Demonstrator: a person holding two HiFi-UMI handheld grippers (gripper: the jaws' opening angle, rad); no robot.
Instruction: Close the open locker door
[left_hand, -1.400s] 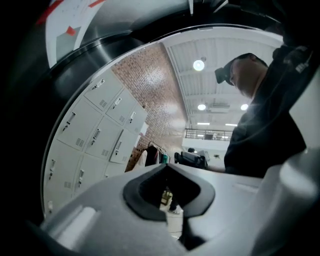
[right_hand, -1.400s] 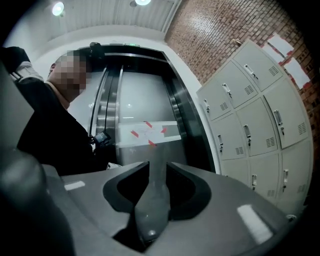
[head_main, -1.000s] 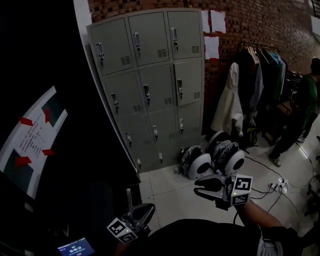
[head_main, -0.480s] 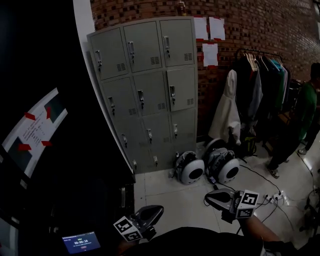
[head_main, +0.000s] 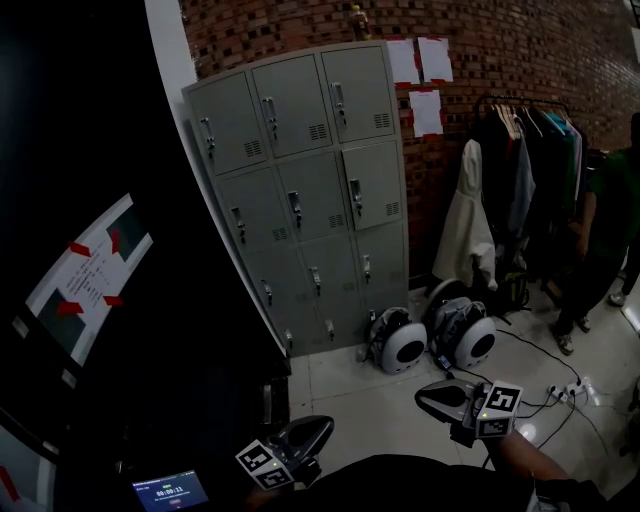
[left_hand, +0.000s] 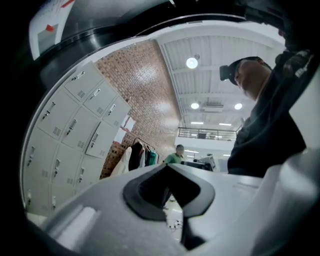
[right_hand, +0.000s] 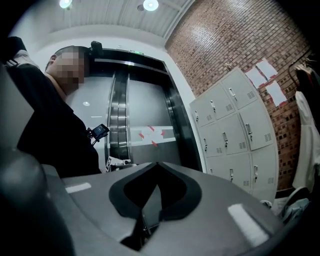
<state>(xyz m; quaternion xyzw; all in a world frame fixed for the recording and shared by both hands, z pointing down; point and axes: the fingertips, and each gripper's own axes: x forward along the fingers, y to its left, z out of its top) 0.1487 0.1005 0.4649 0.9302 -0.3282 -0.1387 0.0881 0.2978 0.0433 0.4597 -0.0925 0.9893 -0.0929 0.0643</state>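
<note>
Rough brick (head_main: 500, 60) backs boxy grey-metal lockers (head_main: 300, 200) (slotted vents (head_main: 318, 131)).

The pale tiled floor (head_main: 350, 385) lies open from the near edge to the foot of the grey lockers (head_main: 300, 190). A dark wall (head_main: 150, 330) closes off the left side. Two round white devices (head_main: 405, 347) sit against the lockers' lower right, and a power strip (head_main: 568, 389) with cables lies on the floor to the right. Farther right stand a clothes rack (head_main: 520, 180) and a person (head_main: 600, 240).
</note>
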